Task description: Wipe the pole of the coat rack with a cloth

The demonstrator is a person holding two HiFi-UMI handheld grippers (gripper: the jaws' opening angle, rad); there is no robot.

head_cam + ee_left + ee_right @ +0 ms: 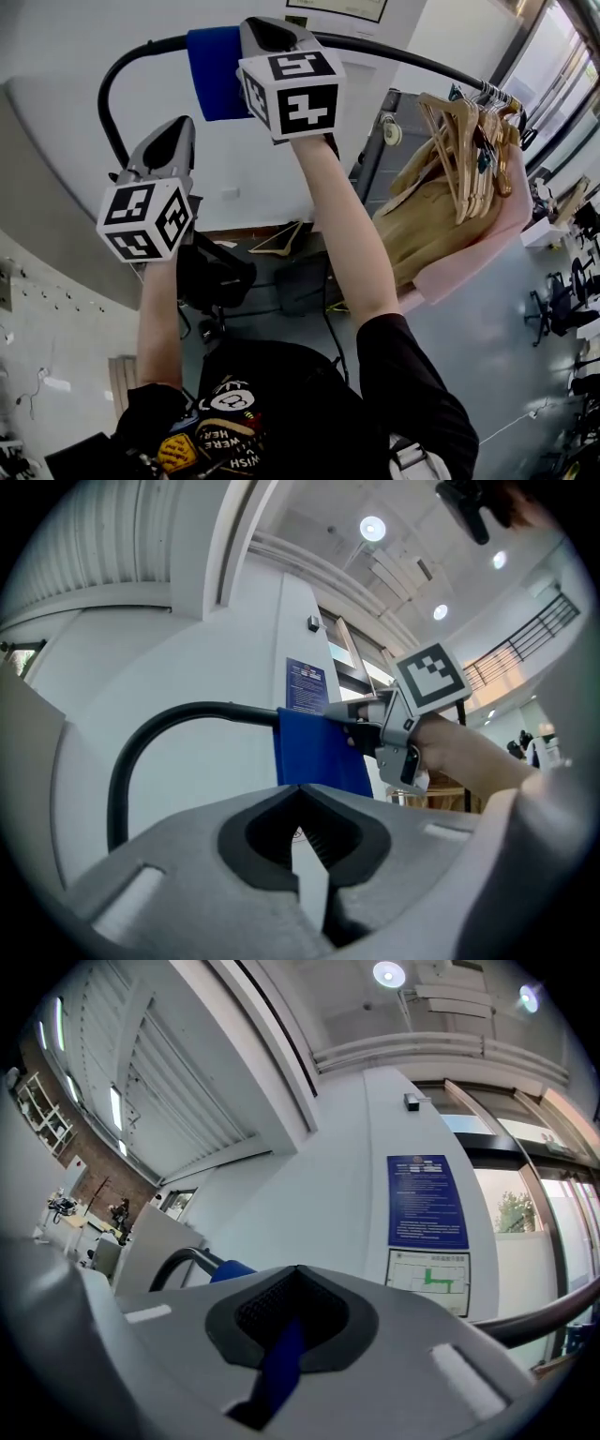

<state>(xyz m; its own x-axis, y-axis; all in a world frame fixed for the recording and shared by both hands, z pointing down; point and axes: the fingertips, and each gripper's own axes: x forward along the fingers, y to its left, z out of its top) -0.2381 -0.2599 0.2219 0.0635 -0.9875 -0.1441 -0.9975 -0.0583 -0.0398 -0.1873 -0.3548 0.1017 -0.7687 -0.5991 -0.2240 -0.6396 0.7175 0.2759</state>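
Observation:
The coat rack's black pole (394, 52) runs across the top of the head view and bends down at the left (111, 112). A blue cloth (214, 73) hangs over the pole. My right gripper (267, 33) is shut on it at its right edge. In the right gripper view a blue strip of cloth (281, 1363) sits between the closed jaws of the right gripper (298, 1274). My left gripper (173, 131) is lower left, beside the pole's bend and apart from it. In its own view the left gripper (300, 789) has its jaws together on nothing, facing the cloth (319, 752) and pole (187, 710).
Several wooden hangers (469, 141) with a beige garment (431, 225) and a pink one (497, 239) hang at the pole's right end. A white wall (56, 56) stands behind the rack. Far below lie a grey floor (487, 375), a loose hanger (281, 242) and office chairs (553, 309).

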